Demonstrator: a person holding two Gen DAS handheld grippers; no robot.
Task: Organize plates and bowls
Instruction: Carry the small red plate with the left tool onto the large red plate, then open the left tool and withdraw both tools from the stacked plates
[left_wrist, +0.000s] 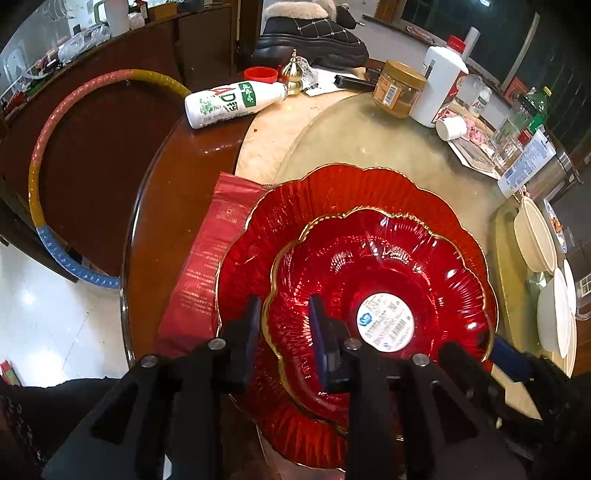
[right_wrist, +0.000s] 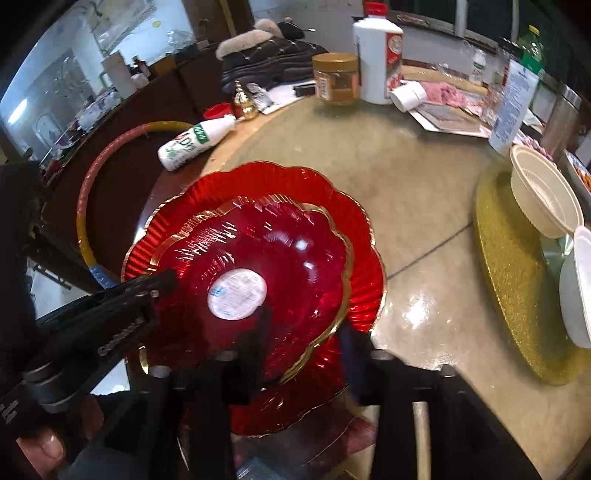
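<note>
Red glass bowl (left_wrist: 369, 280) nests in plate (left_wrist: 332, 199); left gripper (left_wrist: 284, 325) at nine o'clock rim, right gripper (right_wrist: 306, 354) at five o'clock, both apart, releasing.

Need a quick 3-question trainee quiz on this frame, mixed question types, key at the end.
1. True or false: the red bowl sits on top of the larger red plate.
2. The white bottle with the green label is: A) standing upright, B) lying on its side, C) inside the bowl.
3. Which part of the red bowl lies between the fingers of the left gripper?

Key: 1 true. 2 B. 3 its gold-edged rim.
</note>
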